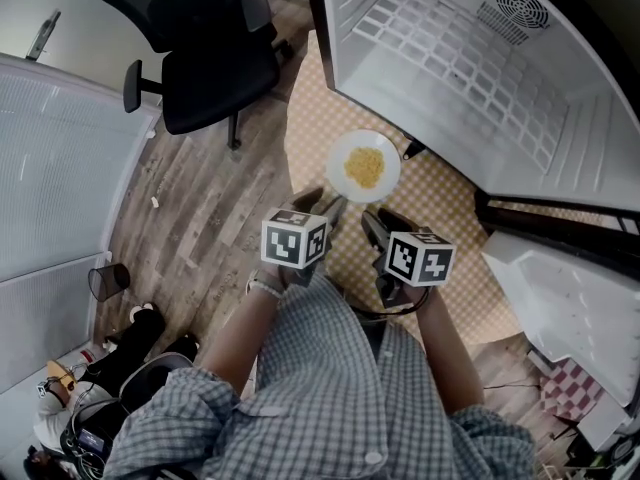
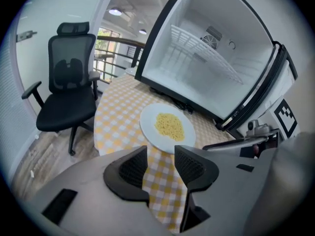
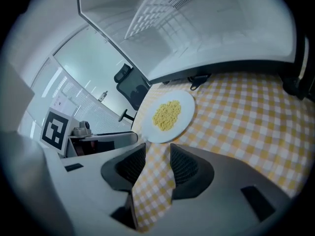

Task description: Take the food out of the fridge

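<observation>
Left gripper point(image 2: 160, 167) and right gripper point(image 3: 157, 164) gape empty just behind the round white plate point(image 2: 149, 125) of yellow food point(image 2: 169, 126). A careless nudge on its rim could spill it

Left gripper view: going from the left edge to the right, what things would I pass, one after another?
Black office chair → white plate of yellow food → the right hand-held gripper's marker cube. The open fridge spans above the plate and cube, so I leave it out.
</observation>
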